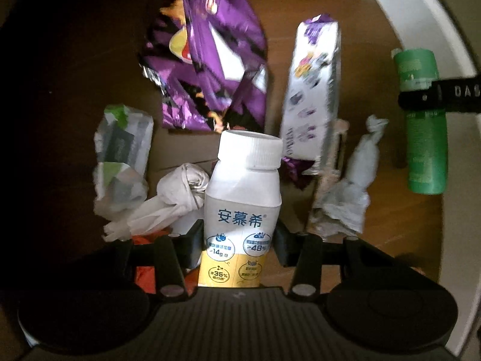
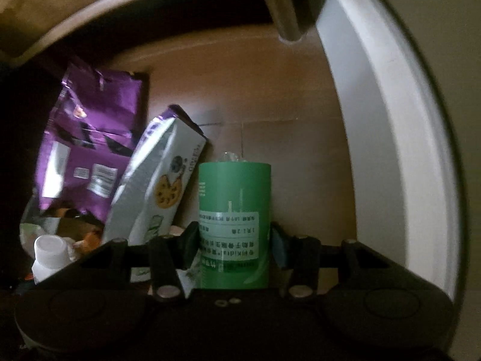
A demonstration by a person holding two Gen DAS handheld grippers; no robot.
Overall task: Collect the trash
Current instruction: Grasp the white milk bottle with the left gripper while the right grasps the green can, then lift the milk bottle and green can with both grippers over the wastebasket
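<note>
Trash lies scattered on a brown wooden floor (image 1: 390, 225) beside a curved white wall (image 1: 421, 30). The left gripper (image 1: 239, 242) points down over it, and its fingers (image 1: 192, 242) are closed on the lower part of a white yogurt bottle (image 1: 243, 198) with a white screw cap and a yellow band at its base; the pads press on both sides of the label. Around that bottle sit a twisted white plastic bag (image 1: 174, 198), a crumpled green-and-white wrapper (image 1: 120, 156), a purple snack bag (image 1: 210, 66), a long white cookie box (image 1: 315, 90) and a wad of white tissue (image 1: 351, 189). An orange scrap (image 1: 144, 270) shows under the left finger.

The right gripper (image 2: 234, 243) holds a green cylindrical tube (image 2: 234, 210) with a white printed label, its fingers (image 2: 188, 243) pinching the sides near the lower end. In the left wrist view the same tube appears far right, clamped by a black finger. Behind it in the right wrist view stand the purple snack bag (image 2: 87, 150) and the cookie box (image 2: 156, 180), leaning against each other.
</note>
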